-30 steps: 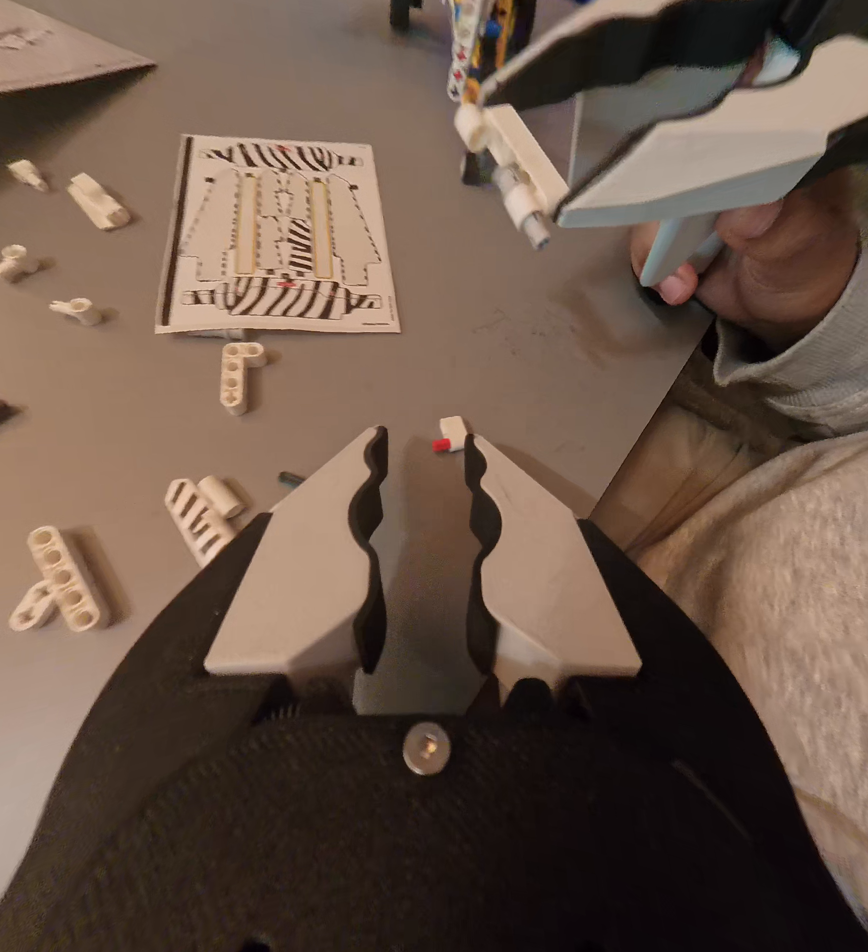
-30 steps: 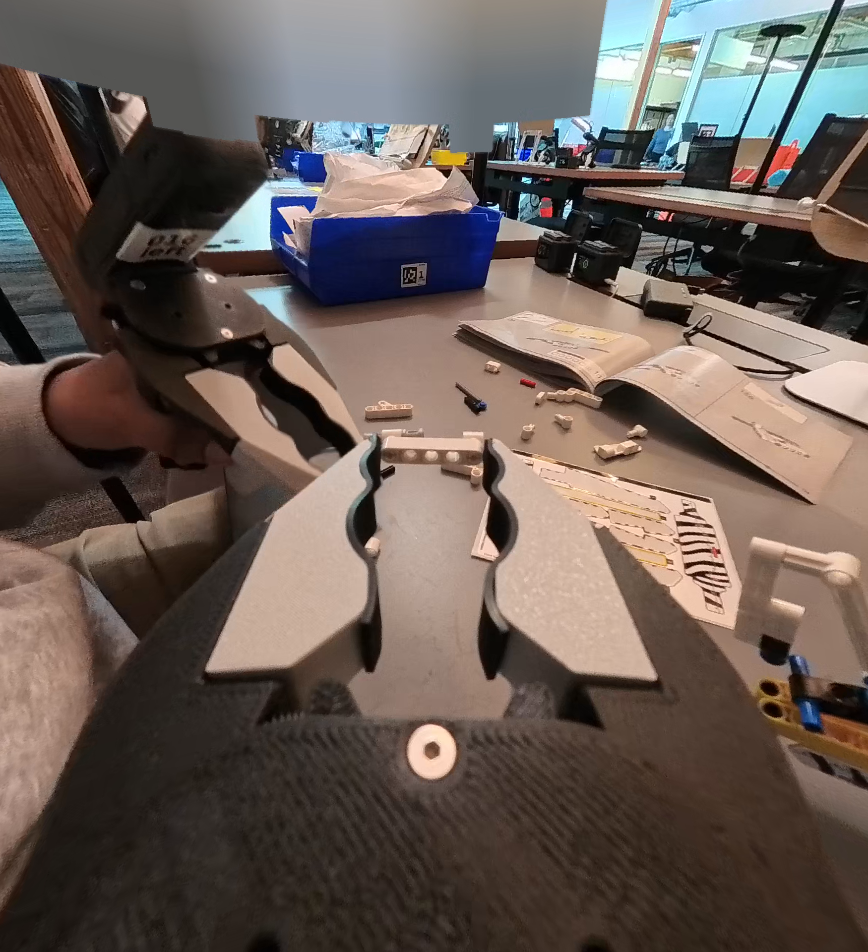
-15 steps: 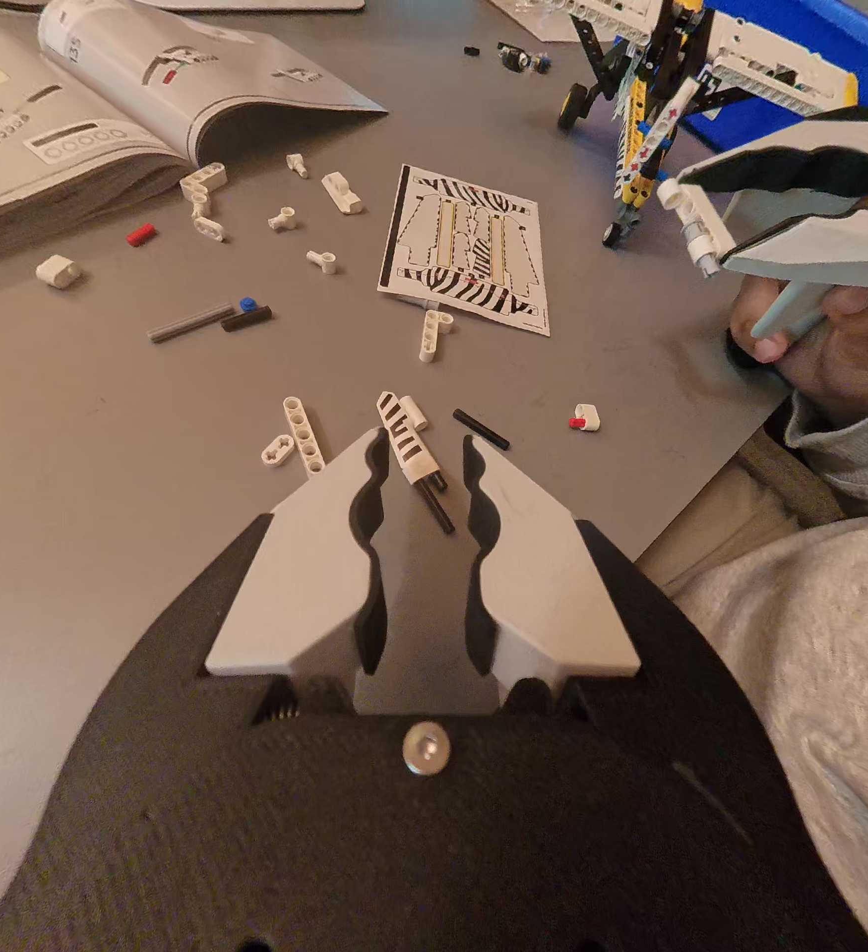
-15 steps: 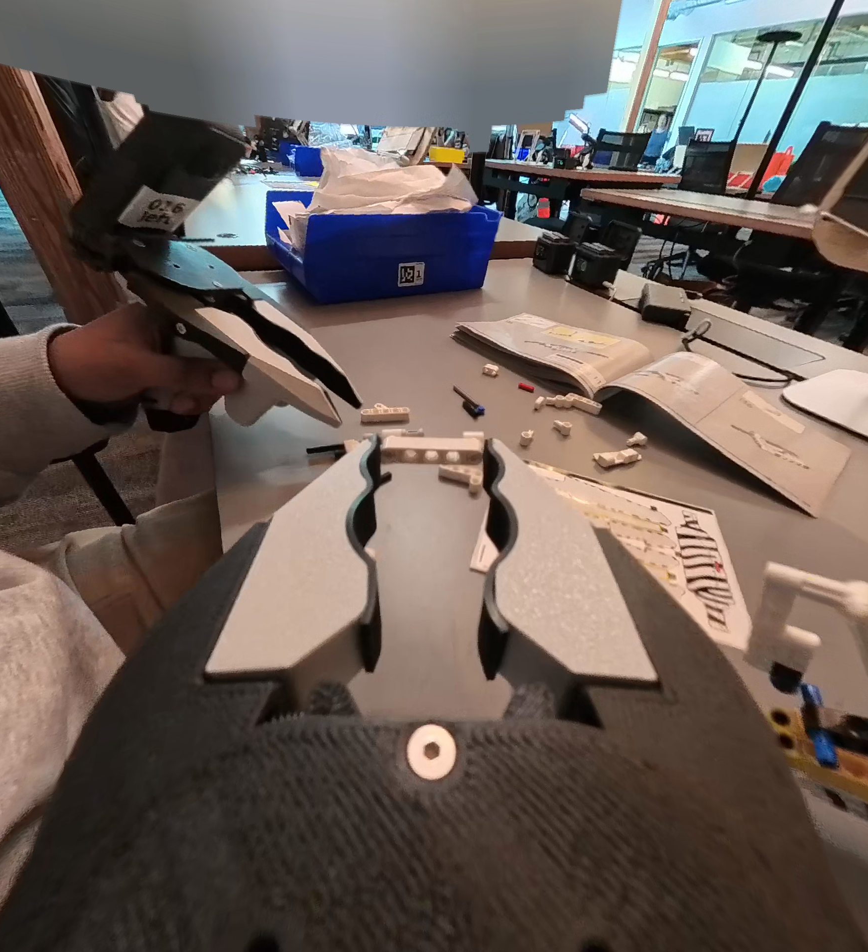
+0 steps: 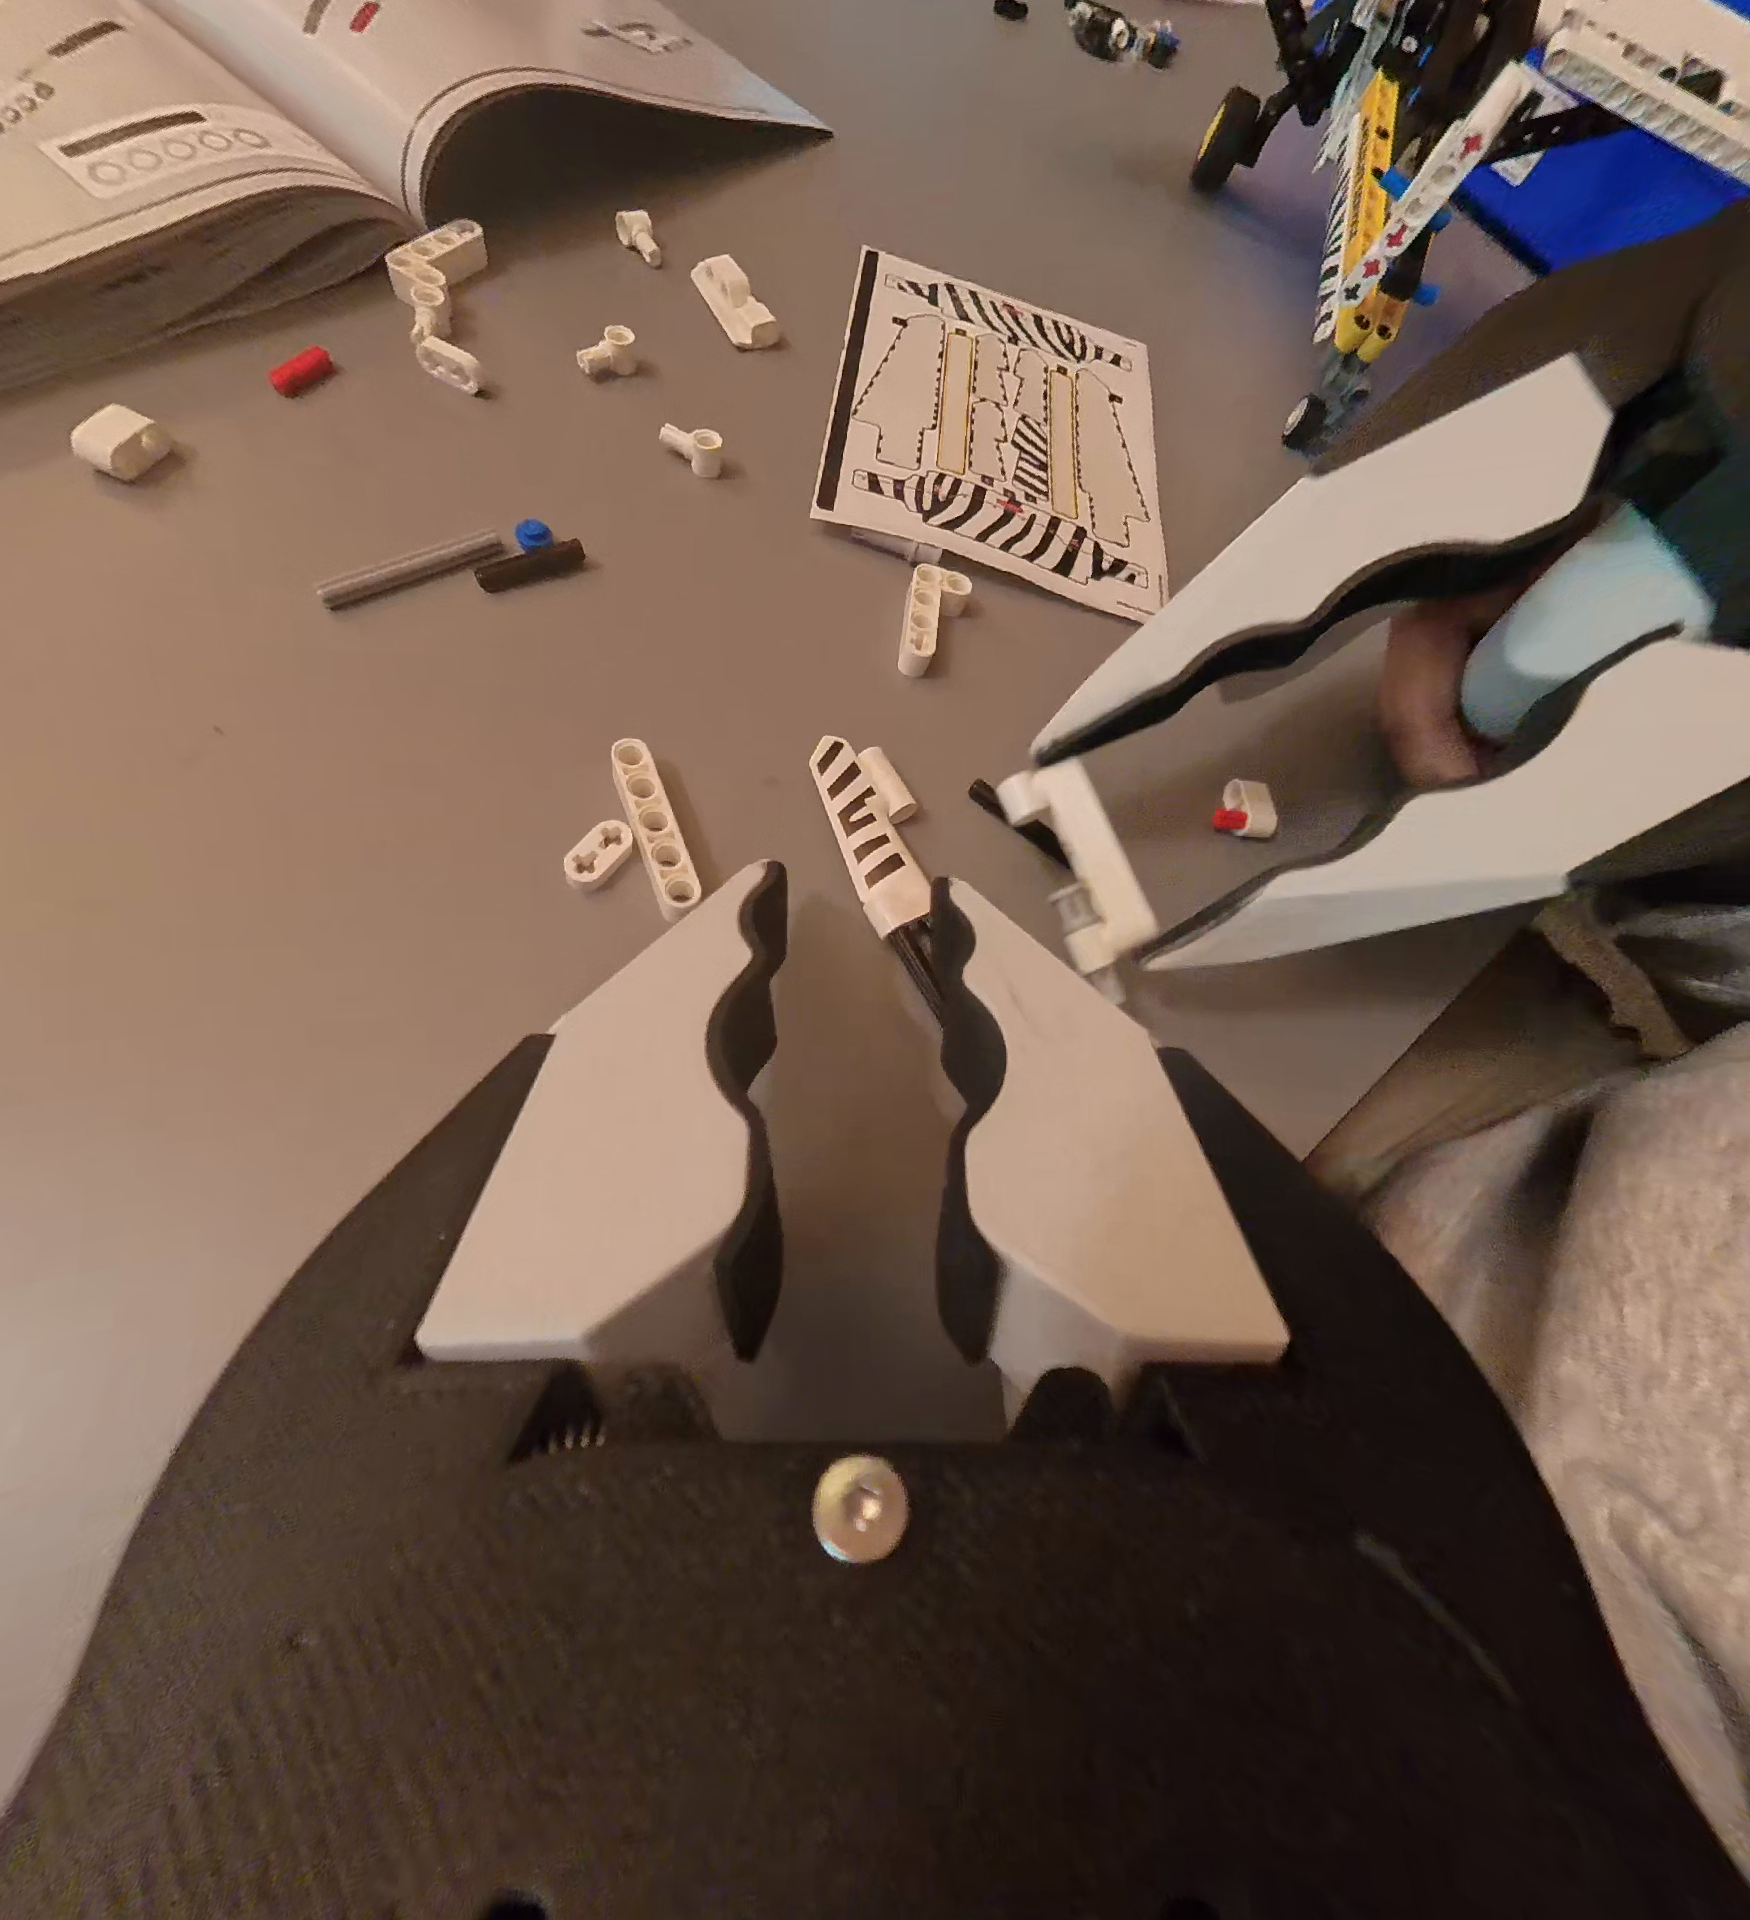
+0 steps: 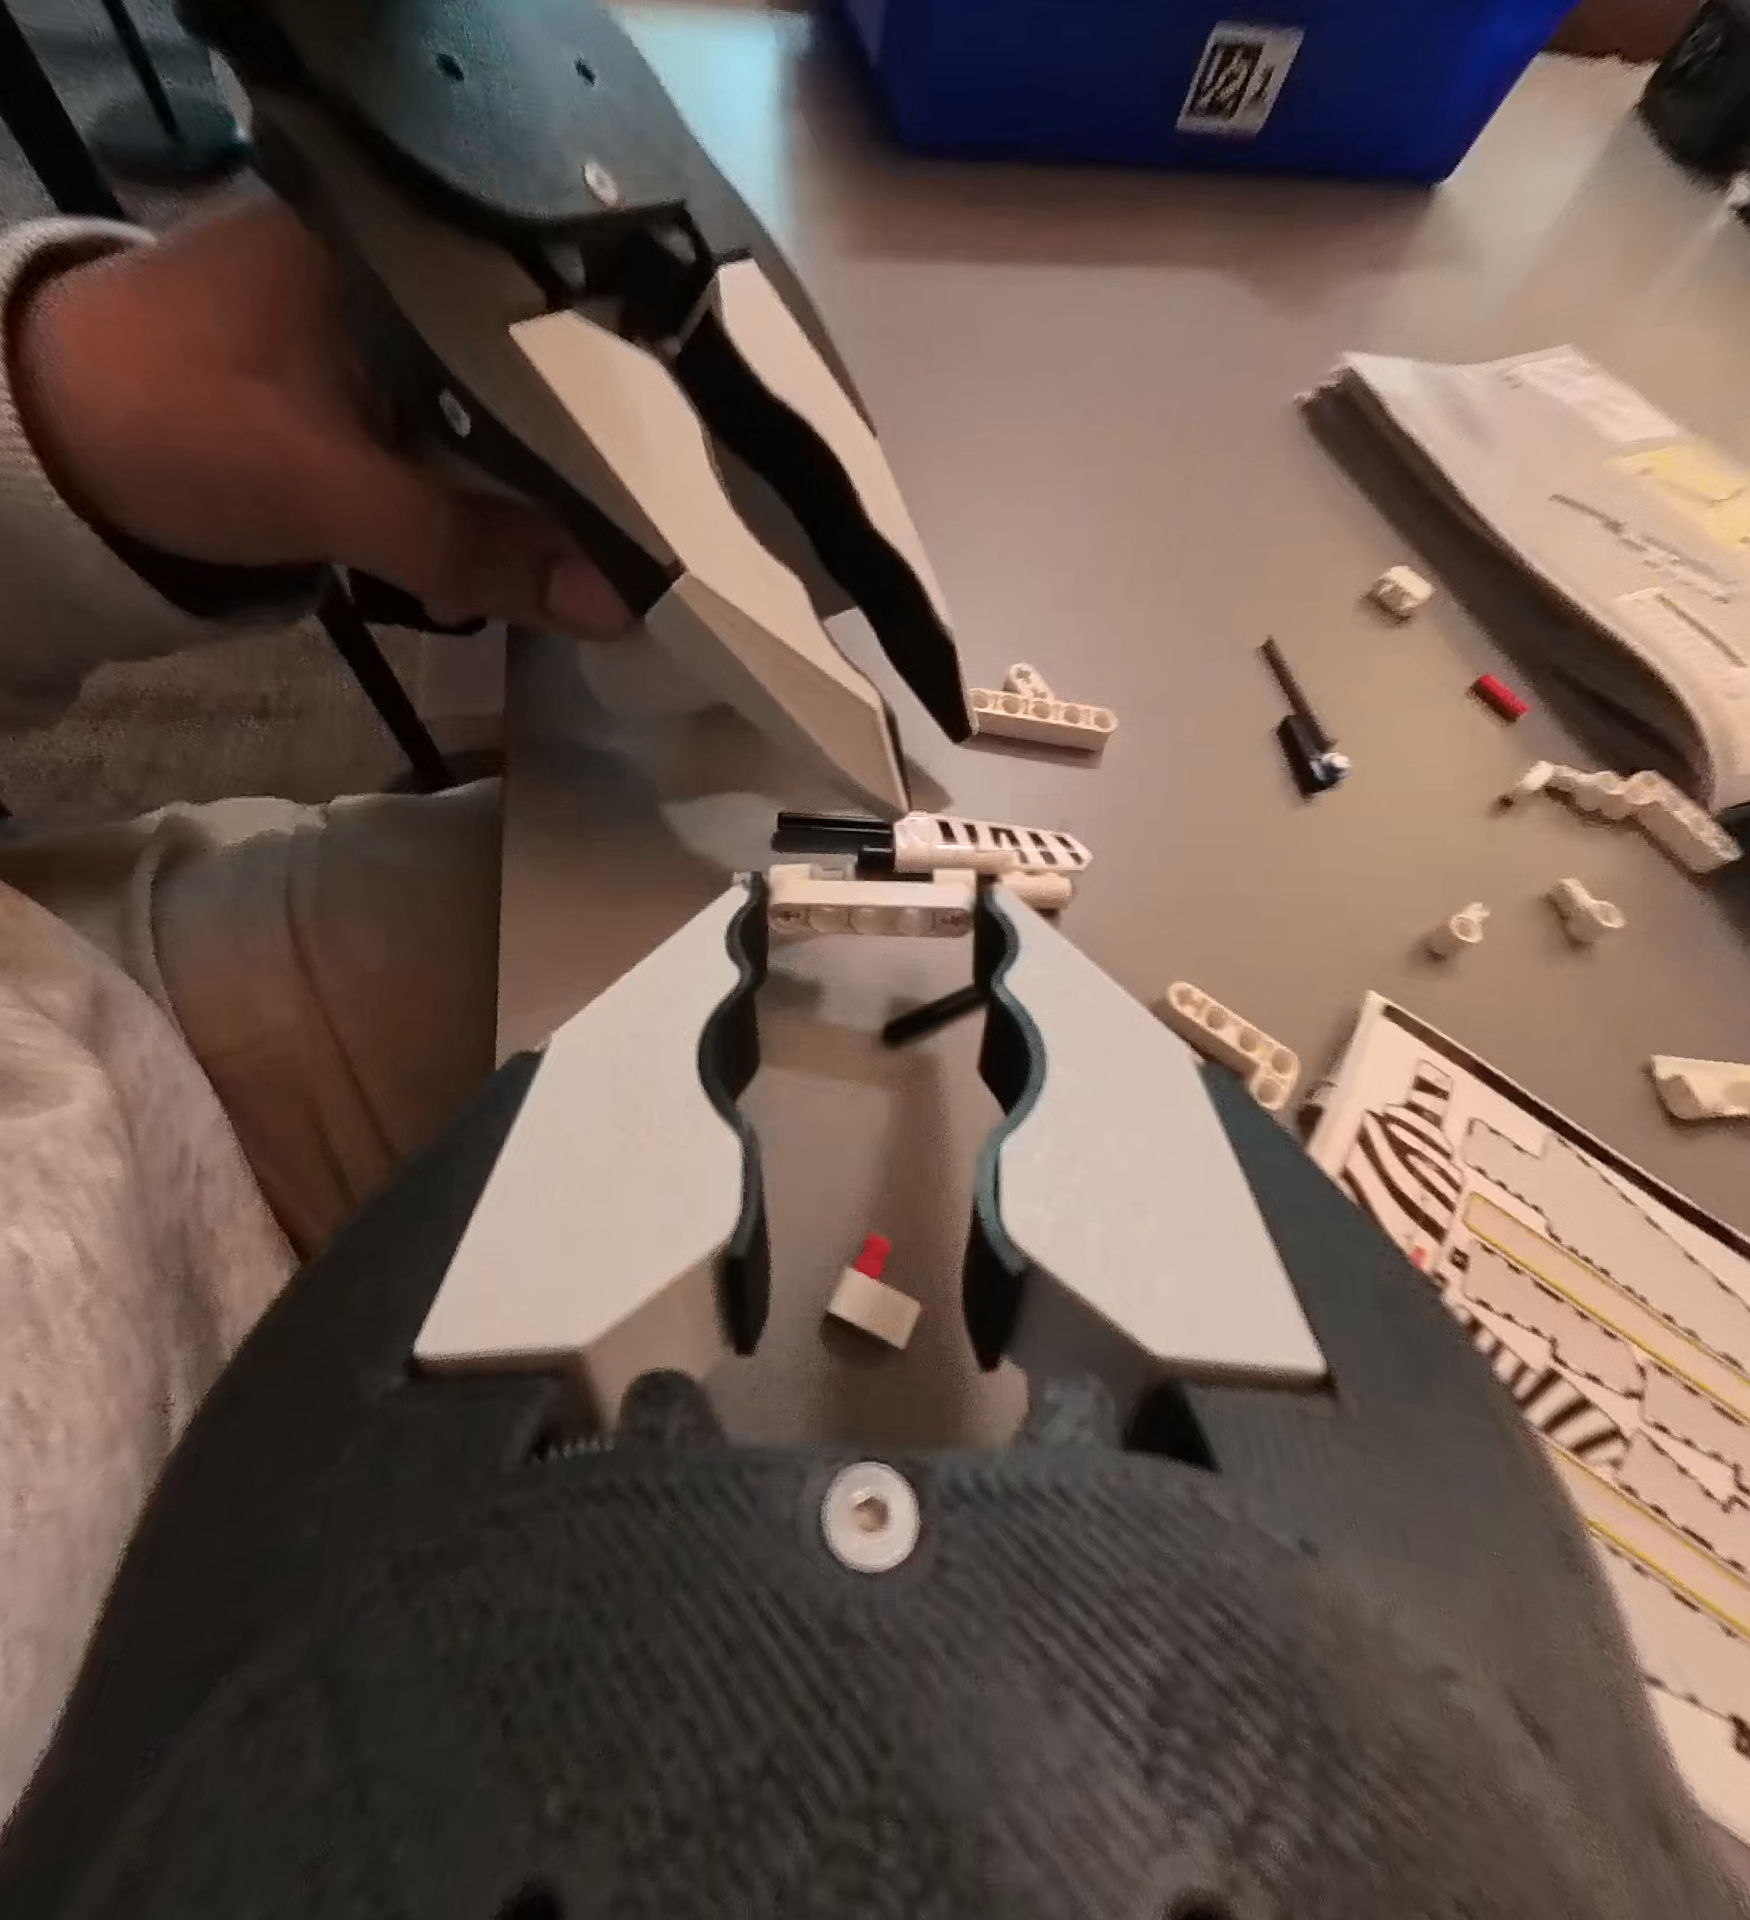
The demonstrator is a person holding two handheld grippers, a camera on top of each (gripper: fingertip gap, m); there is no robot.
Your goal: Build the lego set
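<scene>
My left gripper [image 5: 855, 883] is open and empty, low over the grey table. A zebra-striped white beam on a black axle [image 5: 866, 831] lies just ahead, its near end beside my right-hand fingertip. My right gripper [image 6: 871, 904] is shut on a short white beam [image 6: 866, 920] with a connector on its end, held crosswise between the tips. In the left wrist view it [image 5: 1089, 852] sits just right of my left fingertips. In the right wrist view the left gripper [image 6: 928, 769] points down at the zebra beam [image 6: 996, 844].
A sticker sheet [image 5: 990, 447], an open instruction booklet [image 5: 227, 156] and several loose white, black and red parts lie on the table. The partly built model [image 5: 1370, 187] and a blue bin [image 6: 1162, 83] stand at the back. The table edge [image 5: 1422, 1060] and a person's lap are close on the right. Only a small space, under 4 cm, lies between the two pairs of fingers.
My left gripper swung from the table edge toward the zebra beam and closed in on it. My right gripper came down with the white beam until it was beside the left fingertips.
</scene>
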